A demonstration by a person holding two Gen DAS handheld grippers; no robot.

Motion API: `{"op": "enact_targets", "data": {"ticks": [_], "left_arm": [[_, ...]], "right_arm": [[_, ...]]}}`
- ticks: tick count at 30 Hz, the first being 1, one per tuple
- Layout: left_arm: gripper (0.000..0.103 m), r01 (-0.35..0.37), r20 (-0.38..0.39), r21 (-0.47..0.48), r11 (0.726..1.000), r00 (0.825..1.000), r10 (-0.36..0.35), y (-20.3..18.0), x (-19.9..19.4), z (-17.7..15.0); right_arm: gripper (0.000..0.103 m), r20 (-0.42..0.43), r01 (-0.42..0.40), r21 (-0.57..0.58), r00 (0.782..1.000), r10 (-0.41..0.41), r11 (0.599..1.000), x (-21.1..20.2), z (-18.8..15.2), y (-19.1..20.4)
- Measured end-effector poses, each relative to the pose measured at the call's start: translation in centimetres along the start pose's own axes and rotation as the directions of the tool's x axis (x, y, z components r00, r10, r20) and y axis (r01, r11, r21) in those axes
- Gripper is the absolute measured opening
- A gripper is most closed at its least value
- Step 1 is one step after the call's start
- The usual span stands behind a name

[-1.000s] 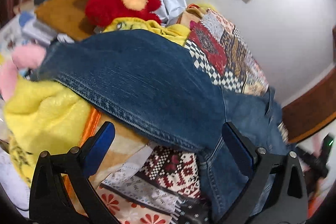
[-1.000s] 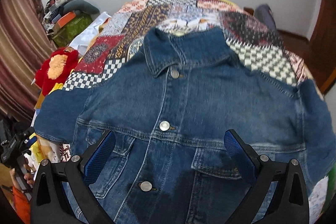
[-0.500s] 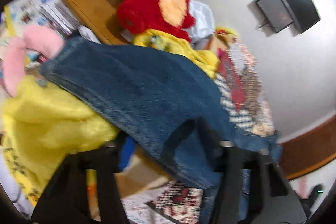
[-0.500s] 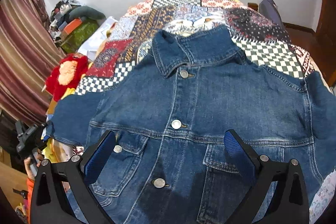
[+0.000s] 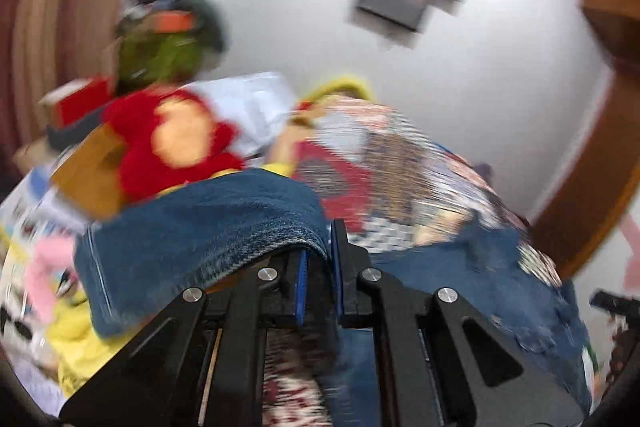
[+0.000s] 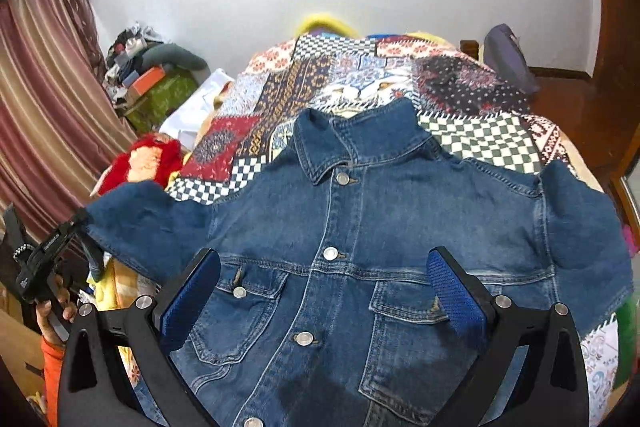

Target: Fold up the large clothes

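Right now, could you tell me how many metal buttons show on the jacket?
6. Four run down the jacket placket: collar, chest, lower, bottom edge. Two sit near the left pocket. The right gripper may hide others.

Two near, downward-angled wrist views sharing the denim jacket (image 6: 360,227)

I see a jacket (image 6: 360,227) of coarse, faded denim with shiny metal buttons (image 6: 330,253), lying on a patterned cloth quilt (image 6: 472,139); ribbed blue gripper pads (image 6: 452,291).
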State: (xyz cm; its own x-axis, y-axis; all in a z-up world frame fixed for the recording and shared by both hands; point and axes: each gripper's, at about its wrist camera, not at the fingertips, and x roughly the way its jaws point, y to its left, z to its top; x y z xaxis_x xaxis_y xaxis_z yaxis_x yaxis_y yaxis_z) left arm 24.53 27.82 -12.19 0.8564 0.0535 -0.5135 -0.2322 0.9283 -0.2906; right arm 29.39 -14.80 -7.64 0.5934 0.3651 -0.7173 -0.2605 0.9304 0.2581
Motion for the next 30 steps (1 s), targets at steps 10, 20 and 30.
{"op": "enact_targets", "data": {"ticks": [10,20,30], "left_arm": [[0.010,0.220,-0.475,-0.145,0.965,0.840,-0.263,-6.4,11.3,-8.0],[0.043,0.197,-0.603,-0.128,0.972,0.762,-0.234,-7.0,9.8,-12.0],[0.066,-0.026,-0.431,-0.289,0.957,0.896,-0.106,3.9,3.7,-10.3]], "right_arm": [[0.103,0.058,-0.012,0.016,0.998,0.011,1.000,-4.2,-0.8,-1.9],[0.103,0.055,-0.019,0.101,0.998,0.014,0.995,-4.9,-1.4,-5.4],[0.103,0.030,-0.042,0.102,0.999,0.039,0.994,-3.4,-1.5,-4.6]]}}
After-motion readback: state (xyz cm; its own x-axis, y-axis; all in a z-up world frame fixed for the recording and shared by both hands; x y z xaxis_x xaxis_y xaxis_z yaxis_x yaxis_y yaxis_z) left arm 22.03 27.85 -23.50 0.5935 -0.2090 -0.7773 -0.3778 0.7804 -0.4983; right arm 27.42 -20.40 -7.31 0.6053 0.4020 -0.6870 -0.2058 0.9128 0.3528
